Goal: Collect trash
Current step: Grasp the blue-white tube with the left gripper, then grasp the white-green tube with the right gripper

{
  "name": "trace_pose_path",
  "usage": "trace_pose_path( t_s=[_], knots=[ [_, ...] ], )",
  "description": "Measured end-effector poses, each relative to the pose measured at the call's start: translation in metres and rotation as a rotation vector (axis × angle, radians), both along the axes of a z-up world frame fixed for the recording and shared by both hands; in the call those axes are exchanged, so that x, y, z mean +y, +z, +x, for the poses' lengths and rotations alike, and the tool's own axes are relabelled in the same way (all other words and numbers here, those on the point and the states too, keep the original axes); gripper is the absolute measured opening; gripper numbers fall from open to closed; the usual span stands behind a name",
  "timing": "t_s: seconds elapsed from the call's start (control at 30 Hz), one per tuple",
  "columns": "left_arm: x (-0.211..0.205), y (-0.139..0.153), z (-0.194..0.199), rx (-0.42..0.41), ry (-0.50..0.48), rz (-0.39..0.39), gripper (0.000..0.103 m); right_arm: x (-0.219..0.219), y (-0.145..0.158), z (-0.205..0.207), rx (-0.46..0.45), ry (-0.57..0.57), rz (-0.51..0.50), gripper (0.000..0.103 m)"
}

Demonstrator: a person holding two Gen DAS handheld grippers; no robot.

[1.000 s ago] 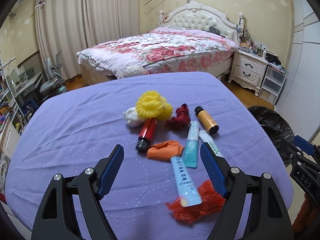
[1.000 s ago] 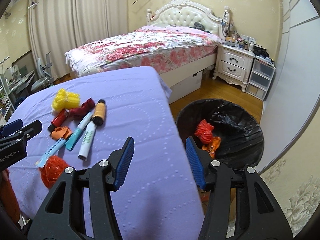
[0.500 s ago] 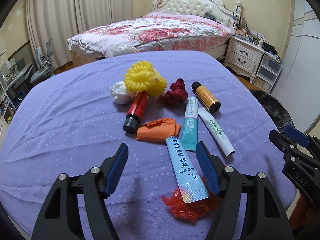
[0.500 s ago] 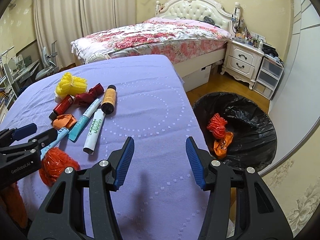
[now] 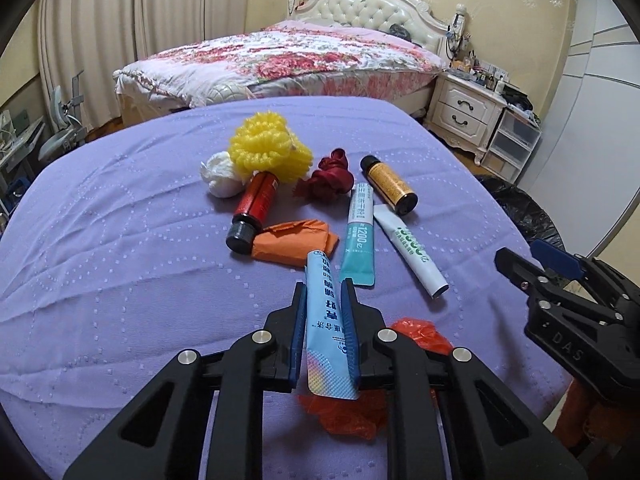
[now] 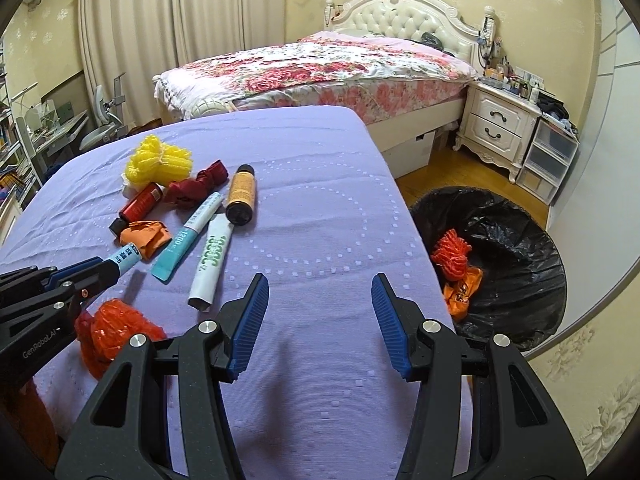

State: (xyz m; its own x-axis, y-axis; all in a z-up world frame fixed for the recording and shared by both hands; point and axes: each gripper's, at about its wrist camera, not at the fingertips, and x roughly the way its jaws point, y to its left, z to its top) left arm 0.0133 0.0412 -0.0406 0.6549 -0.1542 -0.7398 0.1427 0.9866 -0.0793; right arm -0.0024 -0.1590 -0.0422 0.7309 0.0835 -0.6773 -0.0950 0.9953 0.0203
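The left gripper (image 5: 323,312) hid most of the orange mesh bag (image 5: 420,332) beneath it, and the bag's printing was unreadable.

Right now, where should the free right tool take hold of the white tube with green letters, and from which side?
Grip the white tube across its round middle, from above, fingers on its long sides. It lies flat, apart from the teal tube; the right tool is open.

Your two grippers, one clamped, one spread.
Your left gripper (image 5: 323,292) pinches something between its pads; your right gripper (image 6: 320,288), at its 3 o'clock, gapes wide with nothing between its pads.
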Motion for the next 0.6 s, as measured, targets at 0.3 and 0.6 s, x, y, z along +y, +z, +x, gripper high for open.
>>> trace_pose_path(
  t_s=[0.3, 0.6],
  knots=[
    [0.025, 0.019, -0.006, -0.083, 0.077, 0.013, 0.018, 0.031, 0.003, 0.01, 0.004, 0.087, -0.002, 0.052],
    [0.055, 0.016, -0.001, -0.107, 0.156, 0.031, 0.018, 0.064, -0.009, 0.029, 0.051, 0.152, -0.028, 0.035]
  ],
)
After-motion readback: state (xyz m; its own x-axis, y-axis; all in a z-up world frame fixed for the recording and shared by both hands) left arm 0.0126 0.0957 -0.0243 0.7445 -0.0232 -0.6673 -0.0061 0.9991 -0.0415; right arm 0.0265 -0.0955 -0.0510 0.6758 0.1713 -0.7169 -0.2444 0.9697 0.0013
